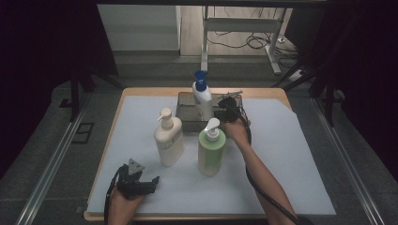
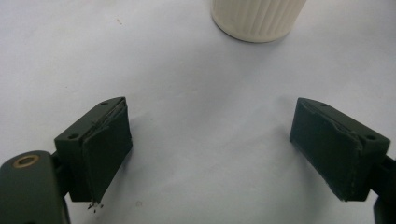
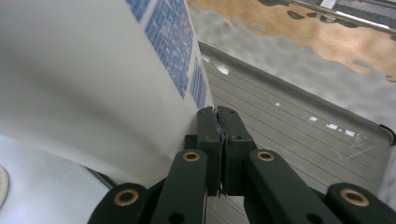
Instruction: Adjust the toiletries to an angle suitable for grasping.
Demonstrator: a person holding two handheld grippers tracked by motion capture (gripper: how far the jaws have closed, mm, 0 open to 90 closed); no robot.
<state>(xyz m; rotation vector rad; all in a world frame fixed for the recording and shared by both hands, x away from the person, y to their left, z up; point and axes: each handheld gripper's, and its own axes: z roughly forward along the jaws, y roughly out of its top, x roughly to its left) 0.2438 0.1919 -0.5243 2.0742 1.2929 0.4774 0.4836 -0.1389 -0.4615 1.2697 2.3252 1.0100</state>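
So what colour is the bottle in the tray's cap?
Blue cap, clearest in the high view.

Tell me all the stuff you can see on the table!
white bottle: 1, white with blue cap, standing in the tray
tray: 1, dark grey, far middle of the table
cream bottle: 1, cream with pump, on the mat left of the green one
green bottle: 1, light green with white pump, middle of the mat
mat: 1, pale, covering the table
table: 1, wood
left gripper: 1, black, open, near left on the mat
right gripper: 1, black, shut, beside the white bottle
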